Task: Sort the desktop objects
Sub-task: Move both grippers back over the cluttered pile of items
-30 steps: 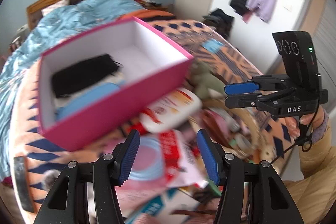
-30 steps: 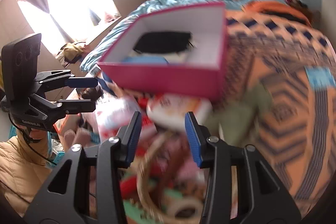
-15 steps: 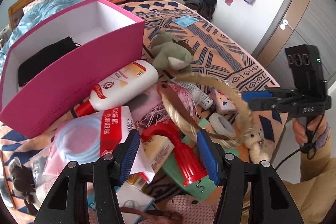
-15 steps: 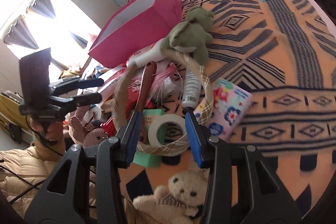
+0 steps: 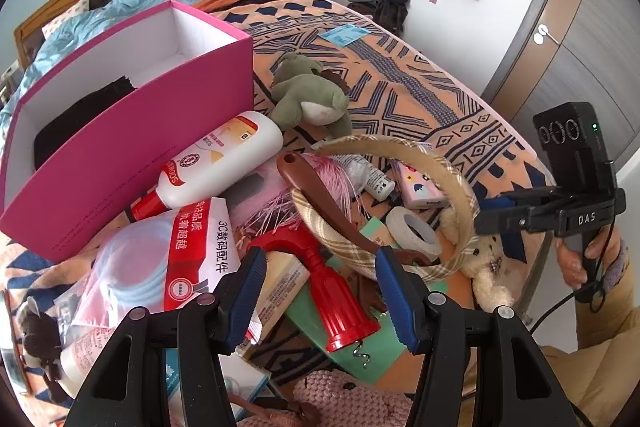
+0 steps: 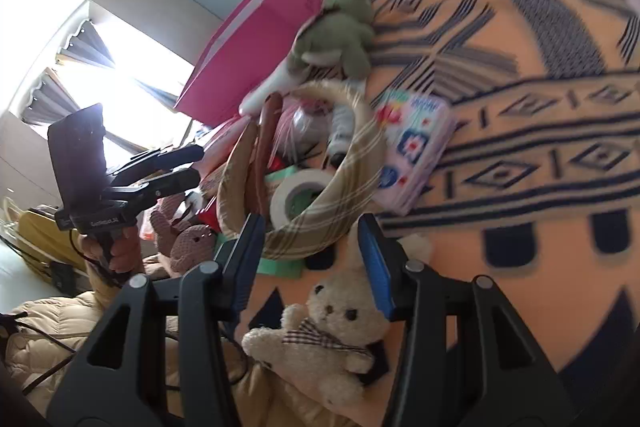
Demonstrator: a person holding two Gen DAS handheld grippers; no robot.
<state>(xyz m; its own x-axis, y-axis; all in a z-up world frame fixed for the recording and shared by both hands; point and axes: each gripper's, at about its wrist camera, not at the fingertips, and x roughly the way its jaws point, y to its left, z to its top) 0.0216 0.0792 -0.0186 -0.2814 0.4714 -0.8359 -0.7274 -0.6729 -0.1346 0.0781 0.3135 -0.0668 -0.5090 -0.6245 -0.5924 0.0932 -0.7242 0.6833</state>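
Both grippers, left [image 5: 320, 291] and right [image 6: 310, 259], were wide open, empty; teddy [image 6: 320, 339] looked soft, light, so I'd grab its body.

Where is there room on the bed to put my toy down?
Bare blanket lies beyond the green plush, out to the blue card. The pink box has white floor showing at its far end. Around the plaid headband it is crowded.

Crowded pile [image 5: 320, 227] (blanket [image 5: 420, 83] free)
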